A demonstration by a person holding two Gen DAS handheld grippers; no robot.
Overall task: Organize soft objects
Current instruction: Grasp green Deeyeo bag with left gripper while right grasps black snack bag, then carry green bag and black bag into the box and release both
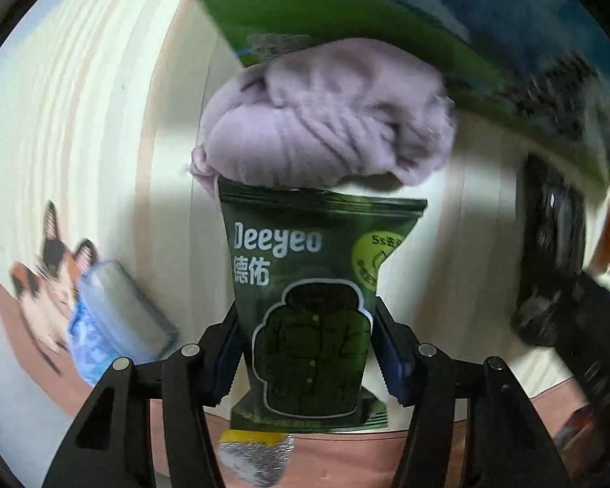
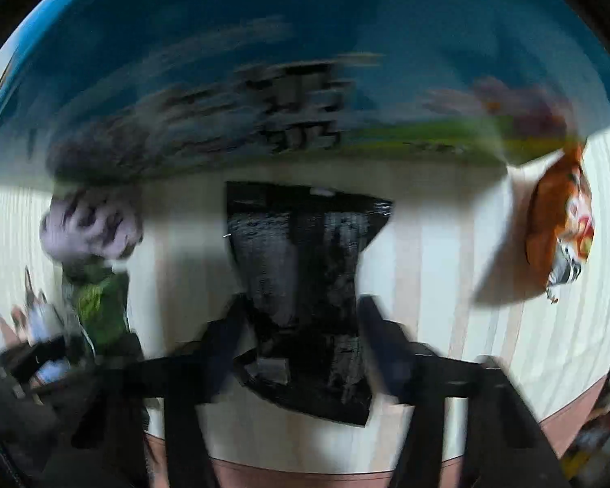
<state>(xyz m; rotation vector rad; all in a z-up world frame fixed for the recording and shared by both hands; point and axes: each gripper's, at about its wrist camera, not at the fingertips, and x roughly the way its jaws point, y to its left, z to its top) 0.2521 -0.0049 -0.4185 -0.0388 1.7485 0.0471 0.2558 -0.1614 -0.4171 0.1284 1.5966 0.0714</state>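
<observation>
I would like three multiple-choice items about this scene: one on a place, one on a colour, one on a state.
1. The lilac cloth lies: A) against the green packet's far edge; B) inside a box; C) on a chair.
2. The glossy packet at the right gripper is: A) white; B) black; C) red.
3. The left gripper's jaws: A) stand empty; B) pinch the green packet; C) hold a cup.
Key: A, the cloth overlaps that edge; B, its film is black; B, the packet narrows where they press.
</observation>
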